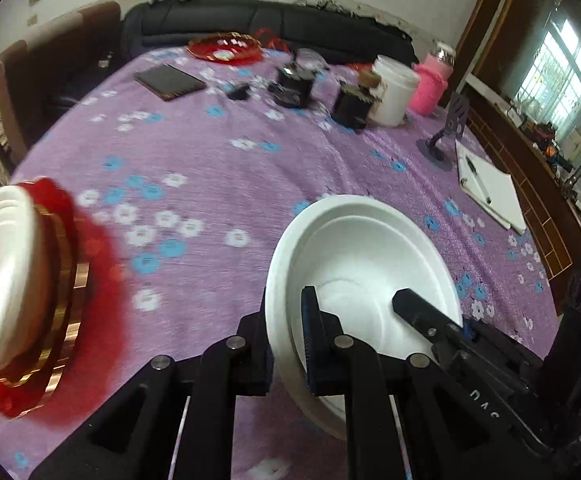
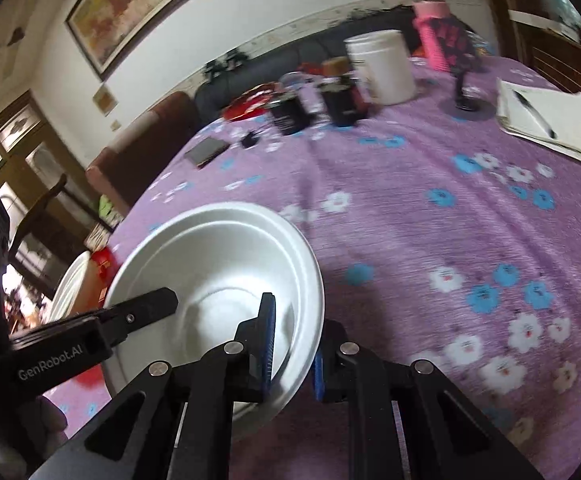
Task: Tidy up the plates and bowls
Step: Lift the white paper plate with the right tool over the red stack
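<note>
left gripper (image 1: pixel 288 344): jaws pinching white bowl (image 1: pixel 362 248) rim
right gripper (image 2: pixel 292 346): jaws pinching opposite rim
bowl: tilted above purple floral surface (image 1: pixel 230 168)

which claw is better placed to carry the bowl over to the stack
Left, probably. Both claws grip the bowl: the left claw on its near rim, the right claw on the opposite rim. The stack on the red plate lies on the left claw's side.
</note>
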{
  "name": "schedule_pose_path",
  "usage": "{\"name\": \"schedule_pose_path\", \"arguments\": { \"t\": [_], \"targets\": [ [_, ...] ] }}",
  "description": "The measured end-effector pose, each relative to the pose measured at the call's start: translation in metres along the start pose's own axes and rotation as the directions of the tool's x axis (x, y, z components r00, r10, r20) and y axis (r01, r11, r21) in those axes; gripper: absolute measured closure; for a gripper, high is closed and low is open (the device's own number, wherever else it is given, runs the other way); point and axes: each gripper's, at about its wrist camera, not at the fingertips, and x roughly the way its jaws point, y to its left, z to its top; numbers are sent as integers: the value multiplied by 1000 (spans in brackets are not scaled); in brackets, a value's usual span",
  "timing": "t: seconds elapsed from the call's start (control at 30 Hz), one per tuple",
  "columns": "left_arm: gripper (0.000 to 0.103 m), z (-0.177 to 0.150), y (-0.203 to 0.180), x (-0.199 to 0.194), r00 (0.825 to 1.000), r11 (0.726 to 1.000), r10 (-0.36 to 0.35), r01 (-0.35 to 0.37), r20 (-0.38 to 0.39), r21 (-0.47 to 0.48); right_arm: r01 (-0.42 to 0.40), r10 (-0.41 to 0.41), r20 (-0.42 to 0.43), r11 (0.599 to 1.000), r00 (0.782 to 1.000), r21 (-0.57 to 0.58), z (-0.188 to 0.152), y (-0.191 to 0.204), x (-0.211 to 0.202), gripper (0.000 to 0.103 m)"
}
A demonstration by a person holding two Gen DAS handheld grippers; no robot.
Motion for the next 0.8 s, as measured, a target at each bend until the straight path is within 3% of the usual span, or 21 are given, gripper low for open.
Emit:
{"name": "schedule_pose_path", "arguments": {
  "t": [0.23, 0.43, 0.63, 0.8],
  "targets": [
    [92, -5, 50, -61, 993, 998, 38, -32, 110, -53, -65, 64, -14, 995, 998, -80, 9, 78, -7, 86],
    [92, -1, 124, -103, 979, 985, 110, -84, 172, -153, -134, 125, -60, 978, 990, -163, 20, 155, 11, 86],
    [90, 2, 196, -101, 972, 952, 193, -153, 133, -264, -156, 123, -153, 963, 980, -221, 19, 229, 60, 85],
    [83, 2, 236, -84, 967, 930, 240, -202, 89, -306, -130, 81, -206, 962, 975, -239, 11, 257, 97, 85]
  ]
}}
